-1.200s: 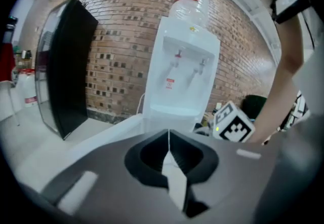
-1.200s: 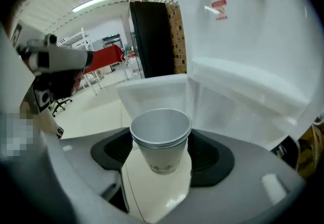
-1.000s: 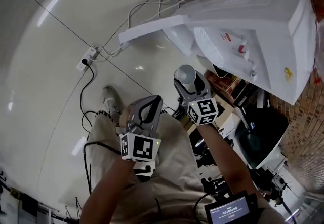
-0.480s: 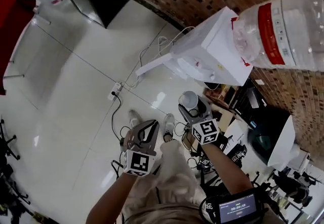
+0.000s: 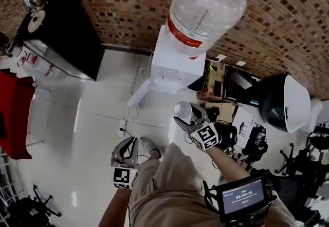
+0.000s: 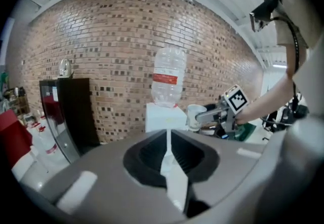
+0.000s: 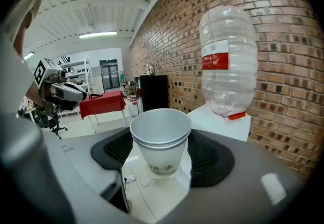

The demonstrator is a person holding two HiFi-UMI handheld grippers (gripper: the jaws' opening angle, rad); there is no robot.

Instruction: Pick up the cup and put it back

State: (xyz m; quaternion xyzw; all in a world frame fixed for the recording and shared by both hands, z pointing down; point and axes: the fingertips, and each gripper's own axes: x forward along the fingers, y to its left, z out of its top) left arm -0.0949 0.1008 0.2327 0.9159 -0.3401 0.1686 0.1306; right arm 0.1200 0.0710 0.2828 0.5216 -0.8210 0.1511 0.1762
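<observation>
Right tool (image 5: pixel 187 117) pinches the cup (image 7: pixel 161 134) upright in mid-air, near the water dispenser (image 5: pixel 172 64) front edge. Left tool (image 6: pixel 167 139) pressed together, empty, low over open floor (image 5: pixel 87 133).

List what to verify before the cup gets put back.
1. Cup gripped between the right gripper's fingers: ok.
2. Cup upright, rim up: ok.
3. Left gripper shut, holding nothing, off to the side of the cup: ok.
4. Water dispenser ahead, apart from the cup: ok.
5. Spot to set the cup on: cannot tell, none shows in any view.
</observation>
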